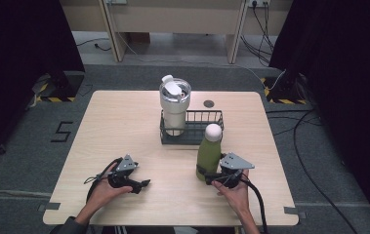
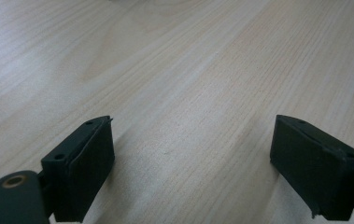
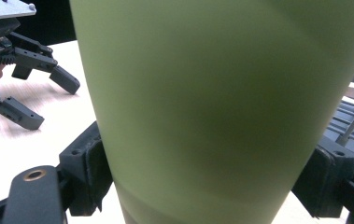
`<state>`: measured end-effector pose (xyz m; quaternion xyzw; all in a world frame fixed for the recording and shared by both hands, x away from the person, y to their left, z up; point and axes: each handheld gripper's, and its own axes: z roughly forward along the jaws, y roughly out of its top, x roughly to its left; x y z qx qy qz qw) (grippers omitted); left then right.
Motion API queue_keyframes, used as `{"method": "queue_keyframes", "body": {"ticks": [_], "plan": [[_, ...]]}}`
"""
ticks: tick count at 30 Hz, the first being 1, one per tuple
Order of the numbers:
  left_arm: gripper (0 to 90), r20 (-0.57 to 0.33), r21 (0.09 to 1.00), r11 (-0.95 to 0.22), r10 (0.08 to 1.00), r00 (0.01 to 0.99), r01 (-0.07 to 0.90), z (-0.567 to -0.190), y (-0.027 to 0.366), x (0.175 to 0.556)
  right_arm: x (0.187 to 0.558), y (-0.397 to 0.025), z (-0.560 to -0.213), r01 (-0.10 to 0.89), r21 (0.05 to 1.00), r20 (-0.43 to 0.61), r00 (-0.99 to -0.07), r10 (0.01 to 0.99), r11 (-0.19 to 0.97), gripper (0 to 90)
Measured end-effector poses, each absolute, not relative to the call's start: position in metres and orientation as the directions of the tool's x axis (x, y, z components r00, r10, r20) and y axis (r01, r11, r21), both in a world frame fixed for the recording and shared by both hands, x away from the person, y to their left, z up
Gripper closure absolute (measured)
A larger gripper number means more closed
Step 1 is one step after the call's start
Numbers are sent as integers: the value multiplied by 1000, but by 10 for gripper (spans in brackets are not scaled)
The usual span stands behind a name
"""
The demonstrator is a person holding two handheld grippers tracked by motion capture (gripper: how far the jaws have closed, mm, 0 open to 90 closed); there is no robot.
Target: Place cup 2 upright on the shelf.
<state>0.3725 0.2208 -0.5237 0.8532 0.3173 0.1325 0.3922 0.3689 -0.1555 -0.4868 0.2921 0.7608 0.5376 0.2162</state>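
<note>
A green bottle (image 1: pixel 210 148) with a white cap stands on the table just in front of a black wire basket (image 1: pixel 213 113). My right gripper (image 1: pixel 206 172) is shut on the bottle's lower part; in the right gripper view the green bottle (image 3: pixel 221 93) sits between the two jaws of the right gripper (image 3: pixel 207 147), with both pads against it. A white tumbler (image 1: pixel 174 105) with a lid stands in the basket's left half. My left gripper (image 1: pixel 142 185) rests low at the front left, open and holding nothing. In its own view the left gripper (image 2: pixel 193 123) looks onto bare wood.
The light wooden table (image 1: pixel 124 126) has bare room left of the basket and between the hands. A small dark round disc (image 1: pixel 209 103) lies behind the basket. Cables trail on the floor at the right. The left gripper (image 3: pixel 48 102) shows at the left in the right gripper view.
</note>
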Motion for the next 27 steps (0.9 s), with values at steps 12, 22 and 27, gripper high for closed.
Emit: {"method": "queue_keyframes", "body": {"ticks": [12,22,27], "plan": [[130,-22,754,-490,648,762,439,-524,221,373,372,-153,-489,213,950,3,-741,671,230,199],[130,-22,753,-490,648,762,439,-524,221,373,372,-152,-489,188,953,-21,-743,669,238,209],[130,-22,754,-490,648,761,439,-524,221,373,370,-152,-487,174,950,-55,-728,683,261,210]]}}
